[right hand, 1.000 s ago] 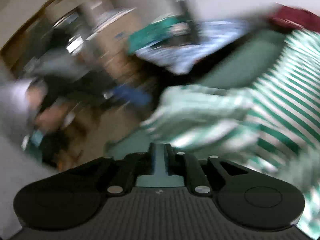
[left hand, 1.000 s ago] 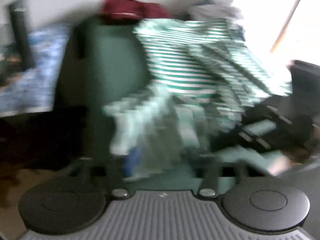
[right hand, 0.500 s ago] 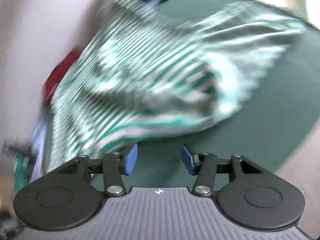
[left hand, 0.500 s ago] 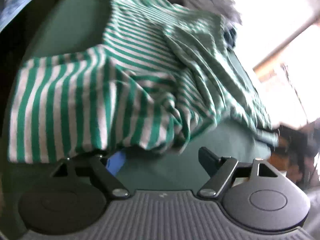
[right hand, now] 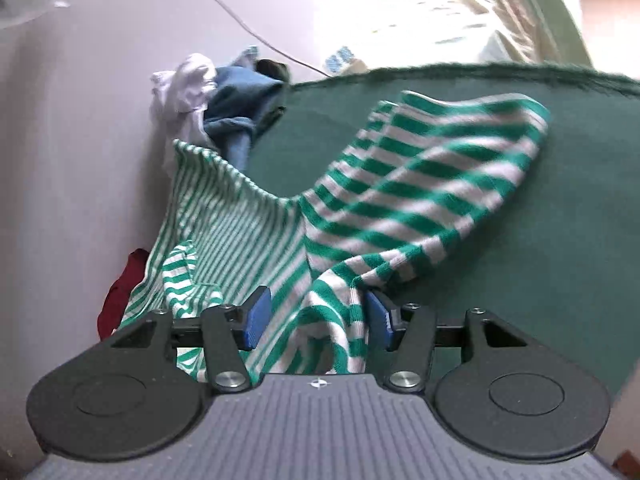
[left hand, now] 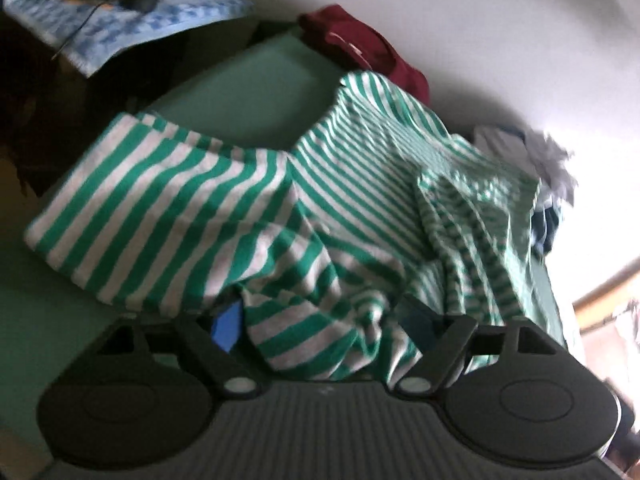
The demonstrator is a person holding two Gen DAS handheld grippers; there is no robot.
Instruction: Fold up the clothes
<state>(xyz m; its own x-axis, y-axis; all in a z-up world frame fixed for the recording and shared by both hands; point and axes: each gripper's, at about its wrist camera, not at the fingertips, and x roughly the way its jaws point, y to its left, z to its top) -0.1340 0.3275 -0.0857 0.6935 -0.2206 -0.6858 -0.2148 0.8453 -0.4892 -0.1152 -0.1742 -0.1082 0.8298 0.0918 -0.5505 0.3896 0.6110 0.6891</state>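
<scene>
On the green cloth-covered surface [right hand: 540, 208] the green-and-white striped garment [left hand: 248, 208] lies rumpled, one sleeve flung out flat, the body bunched toward the wall between a maroon garment [left hand: 360, 48] and a white-and-blue heap [right hand: 212, 96], so no neat fold shows and the squaring-up looks unfinished. Both the left gripper [left hand: 324, 324] and right gripper [right hand: 316, 316] stand wide apart with striped fabric draped loosely between the pads, unpinched. Half a second ago both gaps were bare; now cloth fills them.

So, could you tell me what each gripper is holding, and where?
Nothing is clamped: left gripper and right gripper both stand open around bunched edges of the striped shirt.
</scene>
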